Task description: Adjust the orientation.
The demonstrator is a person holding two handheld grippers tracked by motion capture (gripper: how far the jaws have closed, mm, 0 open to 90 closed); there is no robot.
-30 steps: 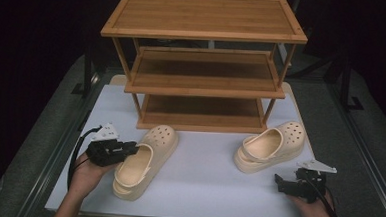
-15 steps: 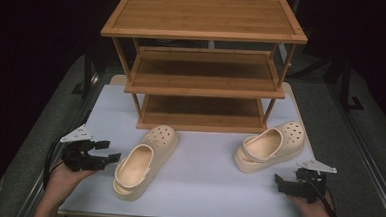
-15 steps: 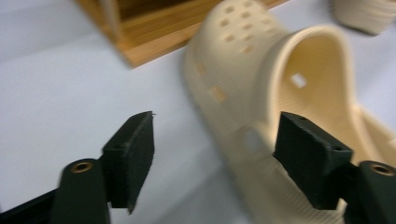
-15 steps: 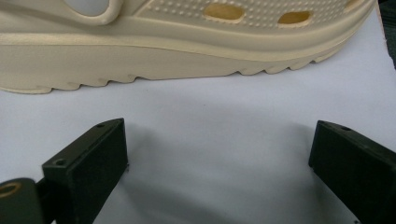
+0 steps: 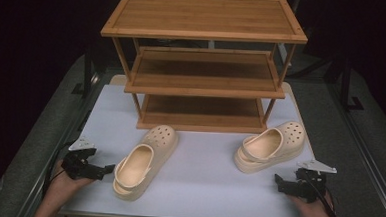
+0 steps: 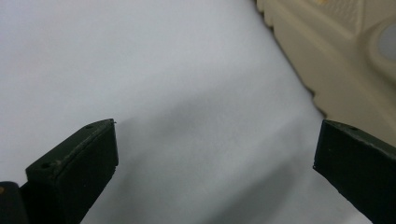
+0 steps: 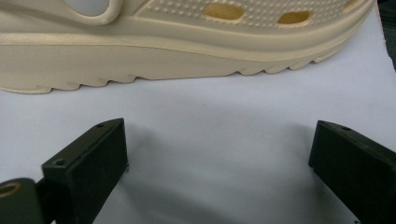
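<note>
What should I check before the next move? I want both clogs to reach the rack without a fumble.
1. Left gripper open, nothing between its fingers: ok; its jaws have just been opening.
2. Right gripper open, nothing held: ok.
3. Left clog flat on the white table, apart from the left gripper: ok.
4. Right clog upright, sole down: ok.
5. Rack shelves free of things: ok.
6. Fingers lined up on a clog: not ok.

- High view: the white bench (image 5: 202, 184) is lit from above; the surroundings are black.
- Gripper views: close, soft focus, with soft grey shadows on the bench.
</note>
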